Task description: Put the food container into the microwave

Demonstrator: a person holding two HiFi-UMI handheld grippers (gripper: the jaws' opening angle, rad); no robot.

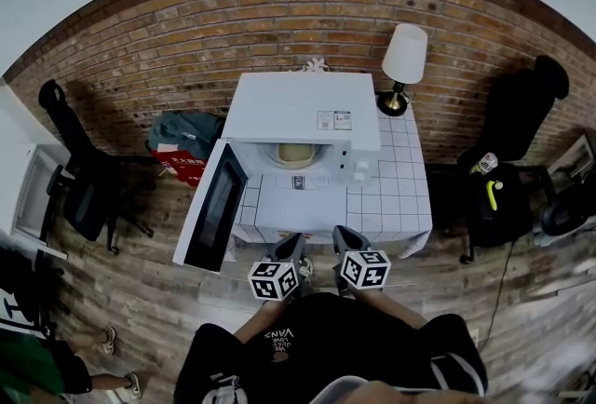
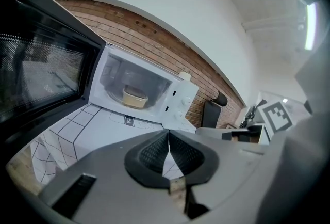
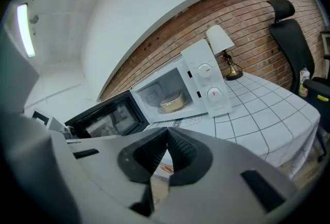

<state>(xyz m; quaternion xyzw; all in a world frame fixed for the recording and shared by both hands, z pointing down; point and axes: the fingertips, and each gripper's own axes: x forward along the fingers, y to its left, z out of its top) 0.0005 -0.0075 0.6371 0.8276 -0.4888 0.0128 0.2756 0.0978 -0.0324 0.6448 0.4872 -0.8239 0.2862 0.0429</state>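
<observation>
A beige food container [image 1: 294,153] sits inside the white microwave [image 1: 307,109], on its turntable; it shows too in the left gripper view [image 2: 135,97] and the right gripper view [image 3: 171,102]. The microwave door [image 1: 212,204] hangs open to the left. Both grippers are back from the table, close to the person's body. My left gripper [image 1: 291,249] is shut with nothing between its jaws [image 2: 168,138]. My right gripper [image 1: 346,242] is also shut and empty [image 3: 167,138].
The microwave stands on a table with a white grid-pattern cloth [image 1: 400,193]. A lamp [image 1: 403,67] stands on its far right corner. Black chairs [image 1: 79,179] [image 1: 507,160] flank the table. A grey bag and red box [image 1: 182,146] lie on the floor left of it.
</observation>
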